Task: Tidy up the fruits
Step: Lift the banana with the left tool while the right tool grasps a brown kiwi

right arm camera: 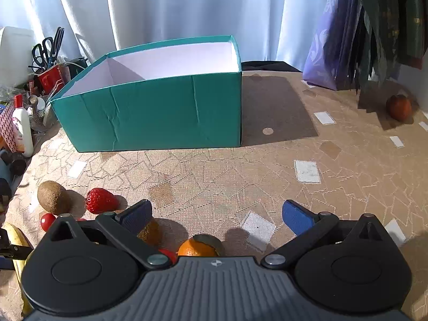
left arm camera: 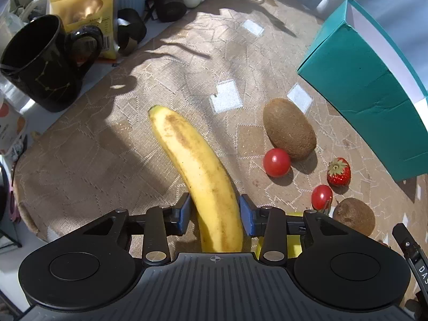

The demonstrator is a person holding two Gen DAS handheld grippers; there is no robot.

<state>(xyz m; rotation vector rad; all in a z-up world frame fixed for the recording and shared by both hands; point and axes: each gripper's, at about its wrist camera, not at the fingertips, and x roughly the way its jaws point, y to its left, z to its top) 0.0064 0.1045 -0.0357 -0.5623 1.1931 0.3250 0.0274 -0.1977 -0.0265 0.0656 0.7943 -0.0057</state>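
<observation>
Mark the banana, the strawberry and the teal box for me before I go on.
banana (left arm camera: 187, 147): left wrist view, middle of the peel ahead of the tool.
strawberry (right arm camera: 101, 200): right wrist view, centre of the red flesh.
teal box (right arm camera: 160, 115): right wrist view, near outer wall.

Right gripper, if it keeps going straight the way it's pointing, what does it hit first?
Probably bare tablecloth: the right gripper has open jaws angled down at empty cloth short of the teal box. The orange sits under it, likely below that line, though depth is unclear.

Yellow brown-flecked banana (left arm camera: 198, 165), teal box (right arm camera: 160, 112), beige zigzag-patterned tablecloth (right arm camera: 227, 176)
</observation>
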